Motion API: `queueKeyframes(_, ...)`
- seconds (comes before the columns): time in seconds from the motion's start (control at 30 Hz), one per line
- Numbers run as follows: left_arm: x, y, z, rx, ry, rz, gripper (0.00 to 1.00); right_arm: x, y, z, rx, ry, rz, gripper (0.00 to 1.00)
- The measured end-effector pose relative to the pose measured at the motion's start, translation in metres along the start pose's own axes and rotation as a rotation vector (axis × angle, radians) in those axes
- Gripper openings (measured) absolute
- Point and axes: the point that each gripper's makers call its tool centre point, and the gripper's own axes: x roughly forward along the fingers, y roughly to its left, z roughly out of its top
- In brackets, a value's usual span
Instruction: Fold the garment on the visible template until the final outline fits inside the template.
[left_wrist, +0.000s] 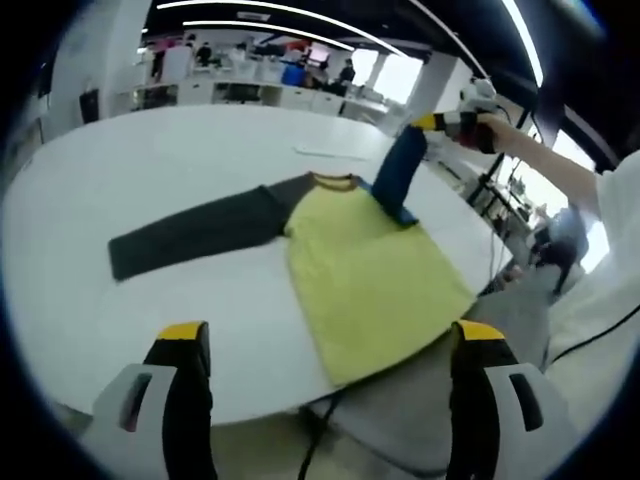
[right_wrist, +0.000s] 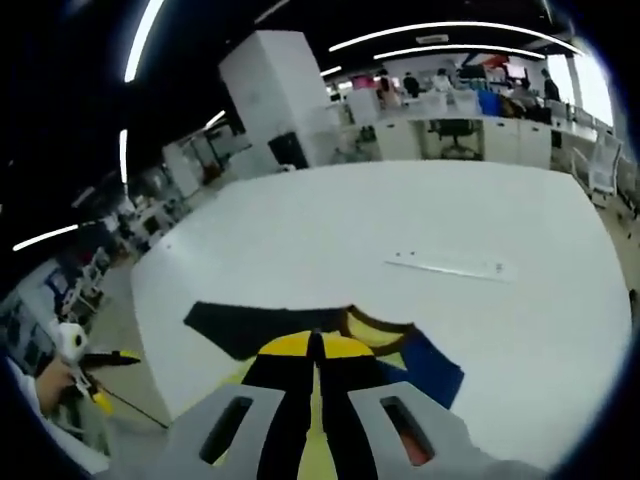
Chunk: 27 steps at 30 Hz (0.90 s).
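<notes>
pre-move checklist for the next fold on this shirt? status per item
1. Right gripper hold on the blue sleeve: ok, shut on it and lifting it over the yellow shirt body.
2. Left gripper free: ok, jaws open with nothing between them.
3. Dark grey sleeve flat: ok, stretched out on the round white table, not yet folded.
4. Shirt fully on the table: not ok, the yellow hem hangs over the near edge.
5. Template outline: cannot tell, none can be made out under the garment.
6. Flat white strip clear of the shirt: ok, lying apart beyond the collar.
</notes>
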Motion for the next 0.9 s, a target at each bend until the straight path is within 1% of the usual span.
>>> queueKeyframes(0.07,0.002,0.0,0.003,-0.003,-0.008,-0.004,0.97,0.005,-0.002,-0.007,-0.018,0.018,-0.03,0.02)
queueKeyframes(0.2,0.004,0.001,0.006,0.004,-0.015,-0.008,0.97,0.014,-0.001,-0.013,-0.001,0.027,-0.042,0.02)
queueKeyframes(0.3,0.005,0.002,0.007,0.008,-0.016,-0.013,0.97,0.02,-0.002,-0.018,0.0,0.04,-0.066,0.02)
queueKeyframes(0.4,0.008,0.003,0.007,0.009,-0.016,-0.016,0.97,0.025,-0.001,-0.021,0.003,0.048,-0.076,0.02)
queueKeyframes(0.57,0.012,0.005,0.006,0.006,-0.014,-0.025,0.96,0.036,0.001,-0.027,-0.024,0.07,-0.102,0.02)
queueKeyframes(0.9,0.017,0.012,0.007,-0.005,-0.019,-0.029,0.96,0.055,0.002,-0.04,0.003,0.094,-0.128,0.02)
